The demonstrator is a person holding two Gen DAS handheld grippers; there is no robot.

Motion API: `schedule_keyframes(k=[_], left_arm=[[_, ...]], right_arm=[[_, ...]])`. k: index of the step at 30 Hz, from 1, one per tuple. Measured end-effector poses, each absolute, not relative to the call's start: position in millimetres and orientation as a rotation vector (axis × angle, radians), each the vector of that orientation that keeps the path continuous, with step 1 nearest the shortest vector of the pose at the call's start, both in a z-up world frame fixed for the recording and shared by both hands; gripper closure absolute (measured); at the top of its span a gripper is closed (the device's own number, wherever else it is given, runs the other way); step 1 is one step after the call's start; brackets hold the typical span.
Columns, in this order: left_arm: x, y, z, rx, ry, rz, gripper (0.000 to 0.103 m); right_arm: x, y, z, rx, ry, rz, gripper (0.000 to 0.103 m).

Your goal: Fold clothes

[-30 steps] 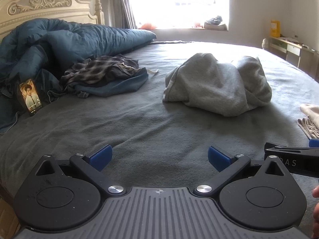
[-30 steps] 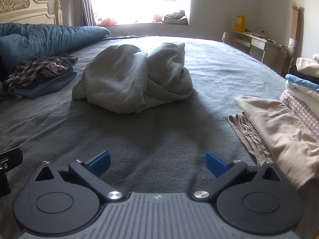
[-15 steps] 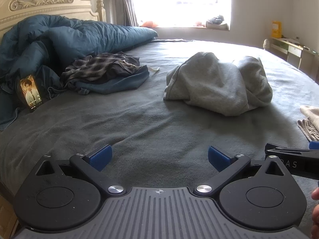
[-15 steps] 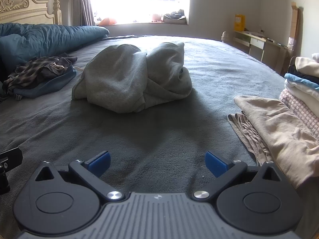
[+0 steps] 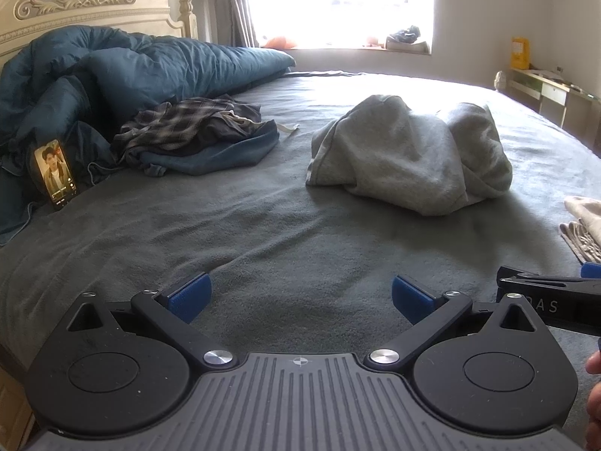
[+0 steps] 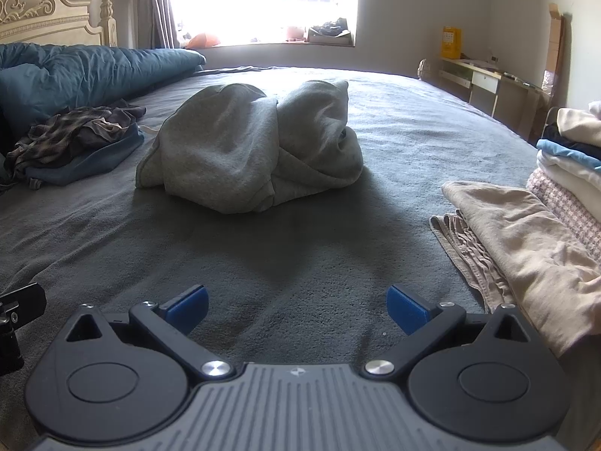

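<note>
Nearest, the left gripper (image 5: 299, 295) and right gripper (image 6: 296, 306) hover spread wide and empty over the bed (image 6: 300, 263), ready for grabbing. At twelve o'clock lies the crumpled grey sweatshirt (image 6: 248, 150), awaiting folding.

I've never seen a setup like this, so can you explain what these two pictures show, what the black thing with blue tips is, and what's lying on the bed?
Each picture comes from a camera mounted on a hand-held gripper, looking forward along its two blue-tipped fingers. A person holds one in each hand. The left gripper and right gripper are both open and hold nothing. They hover over a grey bed. In the middle lies a crumpled grey sweatshirt, not yet folded. To the left are a plaid garment pile, a blue duvet and a lit phone. To the right, beige clothes lie beside a folded stack.
</note>
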State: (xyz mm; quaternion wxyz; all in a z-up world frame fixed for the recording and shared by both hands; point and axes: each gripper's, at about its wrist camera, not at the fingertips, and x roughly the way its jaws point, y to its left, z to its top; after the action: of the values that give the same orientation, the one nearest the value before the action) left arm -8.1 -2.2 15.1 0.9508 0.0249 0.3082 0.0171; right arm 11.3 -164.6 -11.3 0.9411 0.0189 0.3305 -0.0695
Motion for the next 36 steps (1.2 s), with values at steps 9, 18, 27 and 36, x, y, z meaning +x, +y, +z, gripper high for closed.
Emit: schedule_keyframes(k=[9,18,27,36], left_arm=[[-5,-2,15,0.048,0.629,0.030,0.000],[2,0,8,0.032,0.644,0.024,0.000],[28,8,2,-0.006,0.617,-0.012,0.000],[85,-10,15,0.030,0.506,-0.094,0.000]], right_arm=[[14,-164,-11,0.036,0.675,-0.144,0.000],[18,-166,-14,0.034,0.678,-0.145,0.000],[22,-182,-17,0.055,0.593,-0.075,0.000],[68,-212,17,0.004,0.415,-0.005,0.000]])
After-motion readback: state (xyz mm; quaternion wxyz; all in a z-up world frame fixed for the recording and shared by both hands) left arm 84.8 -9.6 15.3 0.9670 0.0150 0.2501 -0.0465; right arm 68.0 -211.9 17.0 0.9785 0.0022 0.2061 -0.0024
